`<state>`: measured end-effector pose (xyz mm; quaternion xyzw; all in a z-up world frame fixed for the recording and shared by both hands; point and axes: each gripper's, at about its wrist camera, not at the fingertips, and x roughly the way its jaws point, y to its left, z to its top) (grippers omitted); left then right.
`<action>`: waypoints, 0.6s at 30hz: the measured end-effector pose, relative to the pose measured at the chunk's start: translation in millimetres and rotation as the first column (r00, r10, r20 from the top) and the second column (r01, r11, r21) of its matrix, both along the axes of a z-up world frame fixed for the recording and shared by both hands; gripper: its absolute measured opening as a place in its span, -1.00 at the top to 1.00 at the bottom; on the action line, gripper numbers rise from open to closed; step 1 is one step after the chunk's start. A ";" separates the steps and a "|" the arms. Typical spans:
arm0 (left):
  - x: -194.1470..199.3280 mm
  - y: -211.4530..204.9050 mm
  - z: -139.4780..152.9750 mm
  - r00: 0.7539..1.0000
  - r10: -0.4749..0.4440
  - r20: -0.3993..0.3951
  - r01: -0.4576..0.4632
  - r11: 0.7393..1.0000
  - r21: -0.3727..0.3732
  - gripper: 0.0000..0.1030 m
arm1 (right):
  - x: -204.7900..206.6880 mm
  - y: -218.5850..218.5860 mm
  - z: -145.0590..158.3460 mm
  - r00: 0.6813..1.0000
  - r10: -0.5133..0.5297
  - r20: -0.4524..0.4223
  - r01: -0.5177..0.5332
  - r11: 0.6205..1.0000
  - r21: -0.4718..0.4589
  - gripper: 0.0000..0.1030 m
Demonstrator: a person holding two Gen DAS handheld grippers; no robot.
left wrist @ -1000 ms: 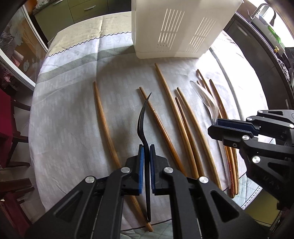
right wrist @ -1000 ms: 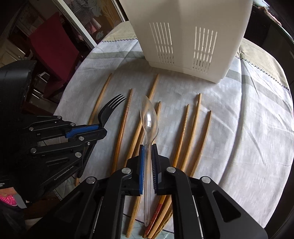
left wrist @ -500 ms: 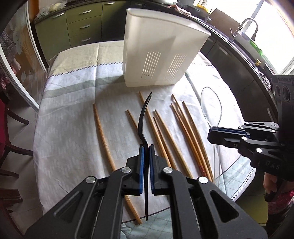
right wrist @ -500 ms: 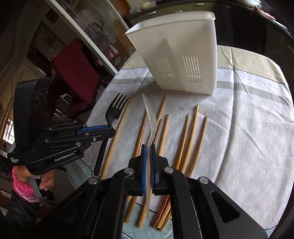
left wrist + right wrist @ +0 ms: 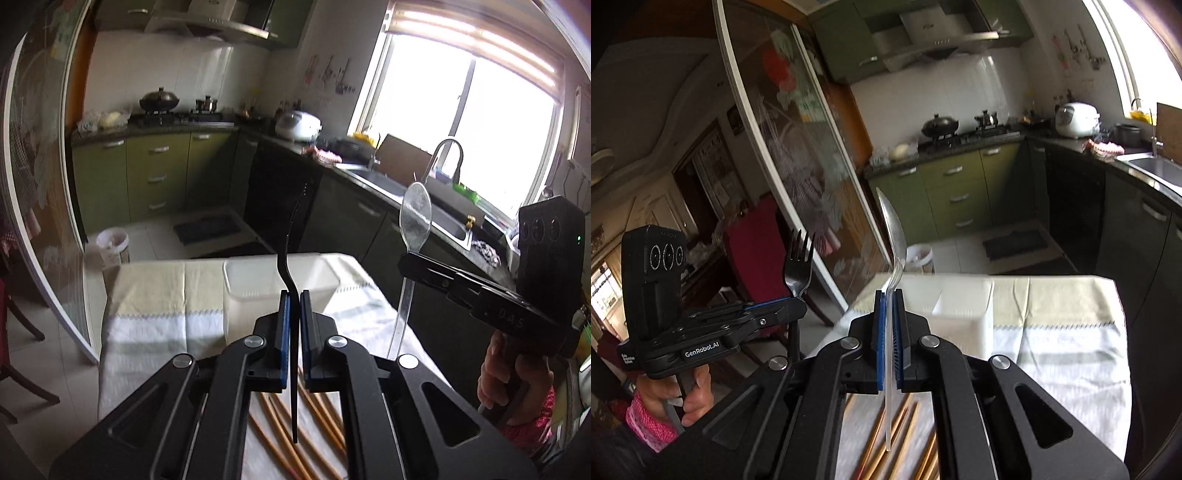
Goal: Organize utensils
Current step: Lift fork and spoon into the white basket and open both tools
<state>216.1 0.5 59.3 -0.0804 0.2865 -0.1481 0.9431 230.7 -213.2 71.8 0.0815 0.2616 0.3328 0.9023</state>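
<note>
My left gripper (image 5: 294,295) is shut on a black plastic fork (image 5: 290,236), held upright high above the table; it also shows in the right wrist view (image 5: 799,262). My right gripper (image 5: 889,295) is shut on a clear plastic spoon (image 5: 894,236), also upright; the spoon shows in the left wrist view (image 5: 416,218). The white slotted utensil holder (image 5: 243,284) stands on the table ahead and below both grippers (image 5: 964,306). Several wooden chopsticks (image 5: 317,413) lie on the cloth under the grippers (image 5: 905,424).
The table has a white and beige cloth (image 5: 155,306). Beyond it are green kitchen cabinets (image 5: 155,173), a black counter with a sink (image 5: 388,184), a small bin (image 5: 112,245) on the floor, and a glass sliding door (image 5: 798,166) at the left.
Both grippers have lifted and tilted up with the fork and spoon. The view has swung from looking down at the table to looking across the kitchen. The holder now sits low in view.
</note>
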 end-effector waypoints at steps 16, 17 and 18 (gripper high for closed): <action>104.6 -16.3 -29.1 0.949 0.145 0.279 -0.135 0.989 -0.054 0.90 | 118.1 24.5 -17.3 0.954 -0.243 0.176 0.246 0.969 0.006 0.91; 107.4 -13.5 -36.8 0.953 0.152 0.263 -0.142 0.988 -0.059 0.90 | 121.1 24.6 -23.8 0.956 -0.241 0.164 0.245 0.969 -0.002 0.91; 110.4 -12.7 -43.3 0.955 0.159 0.250 -0.149 0.987 -0.060 0.90 | 119.4 24.6 -33.2 0.958 -0.240 0.156 0.244 0.970 -0.007 0.91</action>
